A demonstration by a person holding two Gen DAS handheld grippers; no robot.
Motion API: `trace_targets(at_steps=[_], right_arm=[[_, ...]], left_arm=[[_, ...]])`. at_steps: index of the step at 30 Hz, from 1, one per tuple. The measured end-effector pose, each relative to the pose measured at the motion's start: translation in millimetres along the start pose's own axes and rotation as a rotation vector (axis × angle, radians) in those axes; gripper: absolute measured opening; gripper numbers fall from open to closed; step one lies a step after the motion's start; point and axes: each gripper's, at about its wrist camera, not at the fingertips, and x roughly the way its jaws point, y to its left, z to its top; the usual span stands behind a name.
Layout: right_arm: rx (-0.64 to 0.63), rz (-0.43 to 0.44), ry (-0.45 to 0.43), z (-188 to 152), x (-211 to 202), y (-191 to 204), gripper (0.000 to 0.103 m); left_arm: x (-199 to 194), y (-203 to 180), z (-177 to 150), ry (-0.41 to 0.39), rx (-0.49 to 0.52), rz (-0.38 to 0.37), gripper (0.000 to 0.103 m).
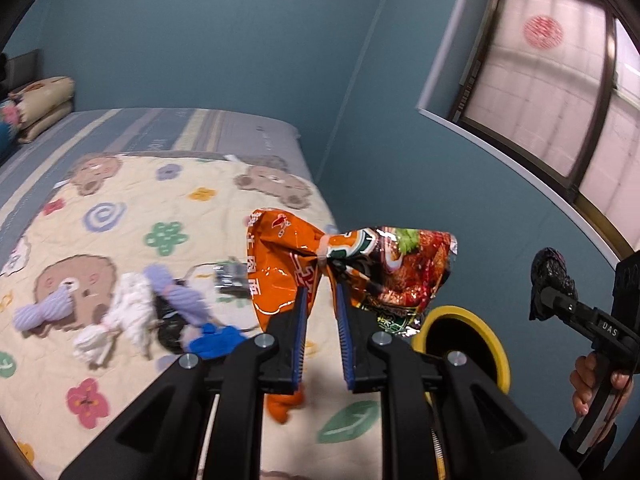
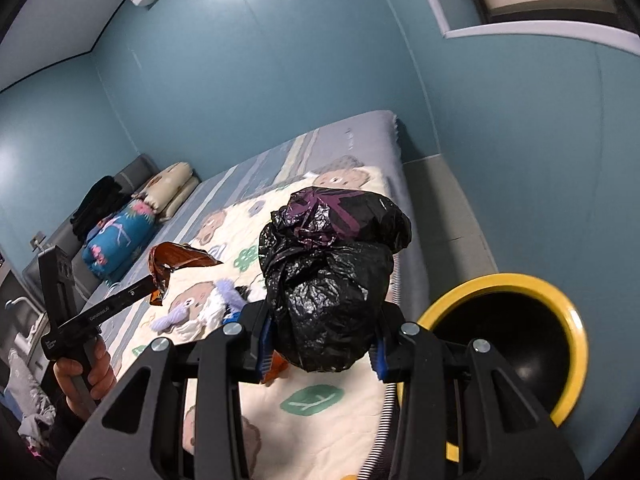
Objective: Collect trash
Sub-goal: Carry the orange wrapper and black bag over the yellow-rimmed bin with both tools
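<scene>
My left gripper (image 1: 322, 280) is shut on a crumpled orange noodle wrapper (image 1: 352, 268), held in the air above the bed's near right edge. My right gripper (image 2: 322, 348) is shut on a knotted black plastic bag (image 2: 332, 280); the bag also shows in the left wrist view (image 1: 550, 280). A yellow-rimmed bin (image 2: 560, 308) with a dark inside stands on the floor beside the bed, just right of the black bag; its rim also shows in the left wrist view (image 1: 496, 336). The left gripper and its wrapper (image 2: 176, 262) show at the left of the right wrist view.
On the bear-print quilt (image 1: 132, 216) lie purple and white yarn bundles (image 1: 132, 312), a blue piece (image 1: 216, 340), a small grey packet (image 1: 230, 276) and an orange scrap (image 1: 284, 400). Folded bedding (image 2: 136, 220) sits at the bed's head. Blue walls and a window (image 1: 560, 92) bound the room.
</scene>
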Motion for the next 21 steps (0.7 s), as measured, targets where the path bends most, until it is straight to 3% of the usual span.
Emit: trace_targets(at_steps=[21], right_arm=[[0.139, -0.155, -0.063, 0, -37, -95, 0.036]], left_arm=[[104, -118, -11, 0.12, 0.1, -0.178, 0.014]])
